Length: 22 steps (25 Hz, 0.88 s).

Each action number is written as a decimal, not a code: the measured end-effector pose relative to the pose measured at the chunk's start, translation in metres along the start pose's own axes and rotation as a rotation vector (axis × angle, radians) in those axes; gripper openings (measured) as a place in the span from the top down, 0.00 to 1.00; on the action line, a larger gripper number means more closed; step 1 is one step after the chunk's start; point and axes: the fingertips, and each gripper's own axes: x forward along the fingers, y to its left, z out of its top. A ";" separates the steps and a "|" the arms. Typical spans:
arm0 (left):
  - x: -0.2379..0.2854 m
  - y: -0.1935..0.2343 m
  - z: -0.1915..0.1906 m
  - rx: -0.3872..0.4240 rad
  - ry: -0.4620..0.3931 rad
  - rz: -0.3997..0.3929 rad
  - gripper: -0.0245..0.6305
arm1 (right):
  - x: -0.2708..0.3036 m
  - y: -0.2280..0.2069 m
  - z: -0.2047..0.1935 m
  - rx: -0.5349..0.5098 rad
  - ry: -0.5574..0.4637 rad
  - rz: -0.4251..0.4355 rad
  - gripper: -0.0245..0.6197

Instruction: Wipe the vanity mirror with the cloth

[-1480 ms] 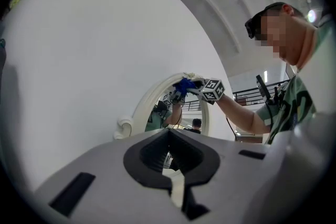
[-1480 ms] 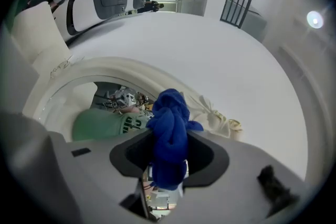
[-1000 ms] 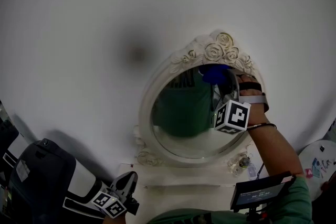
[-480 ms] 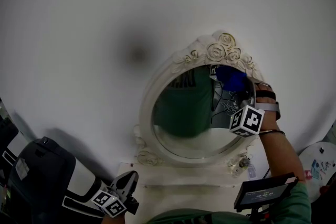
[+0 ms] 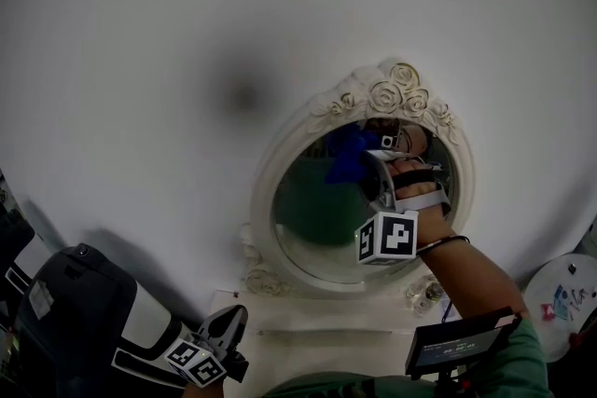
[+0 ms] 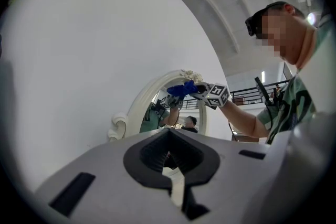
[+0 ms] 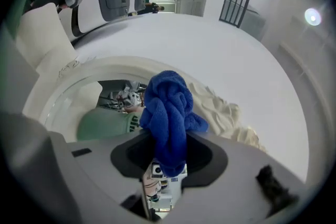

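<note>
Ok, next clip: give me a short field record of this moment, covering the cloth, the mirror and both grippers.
cloth: blue, bunched, clamped between the right gripper's fingers
right gripper: raised to the upper part of the vanity mirror, shut on the cloth
vanity mirror: oval, ornate white surround, standing against a white wall
left gripper: low, away from the mirror, fingers together, holding nothing
contact: cloth looks pressed to the mirror, not certain

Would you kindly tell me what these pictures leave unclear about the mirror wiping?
Whether the cloth touches the mirror glass: head view, the right gripper and hand cover the contact; right gripper view, the cloth itself blocks it.
Smears on the glass: head view, too dim.
Small items under the mirror: head view, too small.
</note>
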 end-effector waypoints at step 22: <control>-0.004 0.001 0.001 -0.005 -0.006 0.003 0.95 | 0.019 0.017 -0.033 -0.088 0.098 0.028 0.75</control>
